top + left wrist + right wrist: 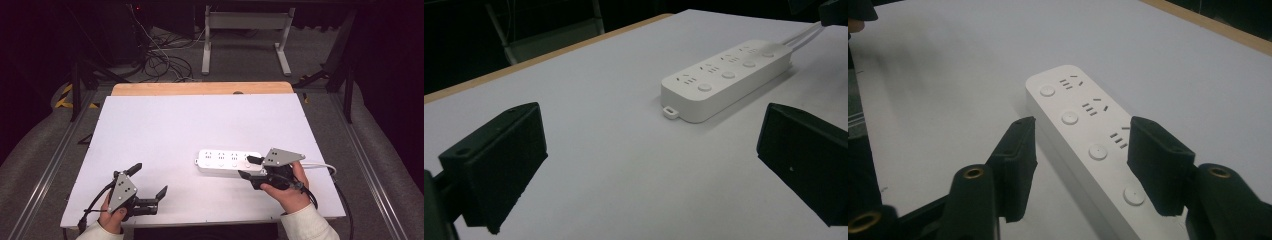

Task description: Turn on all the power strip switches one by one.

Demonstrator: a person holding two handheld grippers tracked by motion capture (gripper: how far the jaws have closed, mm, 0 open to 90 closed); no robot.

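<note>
Right gripper straddling the power strip

We see a smooth, matte white power strip [229, 161], a long rounded bar with four socket groups and round buttons, lying flat on the white table [200, 120] at about 4 o'clock from its middle, its white cable [320, 165] trailing off toward 3 o'clock. The right gripper [251, 167] comes in level from that cable end, hand wrapped under its body, black blocky jaws set either side of the strip's end (one over the top face, one beside the near wall, and we cannot tell whether either touches). At 7 o'clock the left gripper [149, 179] rests low by the table's near edge, jaws spread wide, nothing between them.
</note>
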